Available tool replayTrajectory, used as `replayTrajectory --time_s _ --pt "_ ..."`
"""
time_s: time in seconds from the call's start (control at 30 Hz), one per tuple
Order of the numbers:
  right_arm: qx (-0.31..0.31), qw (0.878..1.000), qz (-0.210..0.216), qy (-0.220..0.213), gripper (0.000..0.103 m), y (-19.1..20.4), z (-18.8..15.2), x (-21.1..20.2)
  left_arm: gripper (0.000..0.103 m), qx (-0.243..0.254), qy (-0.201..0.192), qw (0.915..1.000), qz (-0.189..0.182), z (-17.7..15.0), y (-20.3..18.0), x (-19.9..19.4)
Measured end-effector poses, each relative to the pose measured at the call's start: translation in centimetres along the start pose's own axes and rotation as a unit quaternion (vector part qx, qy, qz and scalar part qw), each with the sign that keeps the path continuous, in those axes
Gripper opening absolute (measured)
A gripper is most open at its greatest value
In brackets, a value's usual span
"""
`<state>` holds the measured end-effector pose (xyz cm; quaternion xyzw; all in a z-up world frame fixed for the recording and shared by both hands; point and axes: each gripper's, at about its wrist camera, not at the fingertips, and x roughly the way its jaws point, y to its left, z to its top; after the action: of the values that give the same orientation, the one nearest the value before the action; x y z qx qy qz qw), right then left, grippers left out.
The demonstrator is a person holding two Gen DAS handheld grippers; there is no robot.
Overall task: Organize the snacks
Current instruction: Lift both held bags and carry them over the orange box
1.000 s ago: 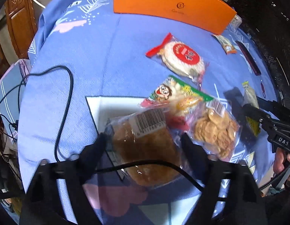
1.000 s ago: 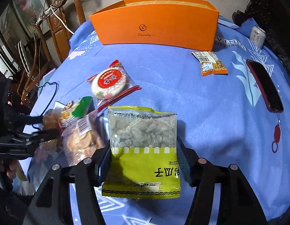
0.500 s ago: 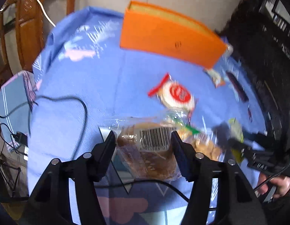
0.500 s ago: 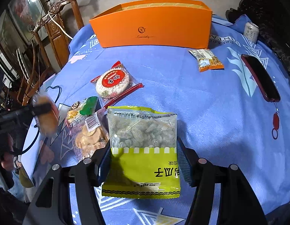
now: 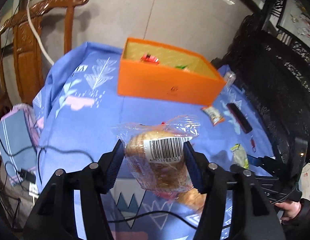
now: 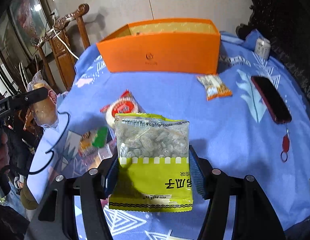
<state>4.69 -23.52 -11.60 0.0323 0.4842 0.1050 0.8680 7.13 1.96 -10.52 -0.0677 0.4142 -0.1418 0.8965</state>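
Observation:
My left gripper [image 5: 152,156] is shut on a clear-wrapped bread bun [image 5: 159,166] with a barcode label, held above the blue tablecloth. From the right wrist view the same bun [image 6: 43,108] hangs at the far left in the left gripper [image 6: 37,95]. My right gripper [image 6: 152,168] is shut on a yellow-green bag of seeds [image 6: 152,154], lifted off the cloth. An open orange box [image 5: 165,80] stands at the back of the table with a few snacks inside; the right wrist view shows the orange box [image 6: 161,54] too.
On the cloth lie a round red-label cracker pack [image 6: 121,107], a green-and-orange snack pack [image 6: 93,142], a small orange packet [image 6: 215,87], a dark red phone [image 6: 270,100] with a key fob, and a black cable [image 6: 60,138]. A wooden chair [image 5: 30,46] stands left.
The left gripper closed on the bun and raised it off the pile, tilting up toward the orange box. The right gripper rose a little with the seed bag.

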Motion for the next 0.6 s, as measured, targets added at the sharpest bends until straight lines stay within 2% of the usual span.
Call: replayTrajectory --time_s 0.27,0.47,0.6 --pt "-0.003 0.998 0.005 -0.058 0.063 -0.2 5.5 -1.4 0.058 0.036 -0.042 0.9983 -0.022 5.8 -2.9 0.1" --pt "0.000 0.996 0.004 -0.093 0.063 -1.2 11.9 -0.8 0.058 0.059 -0.060 0.9959 -0.032 12.3 -4.6 2.5" --pt "0.006 0.993 0.000 -0.116 0.063 -2.3 17.4 0.2 0.058 0.065 -0.064 0.9953 -0.032 17.0 -5.0 5.1"
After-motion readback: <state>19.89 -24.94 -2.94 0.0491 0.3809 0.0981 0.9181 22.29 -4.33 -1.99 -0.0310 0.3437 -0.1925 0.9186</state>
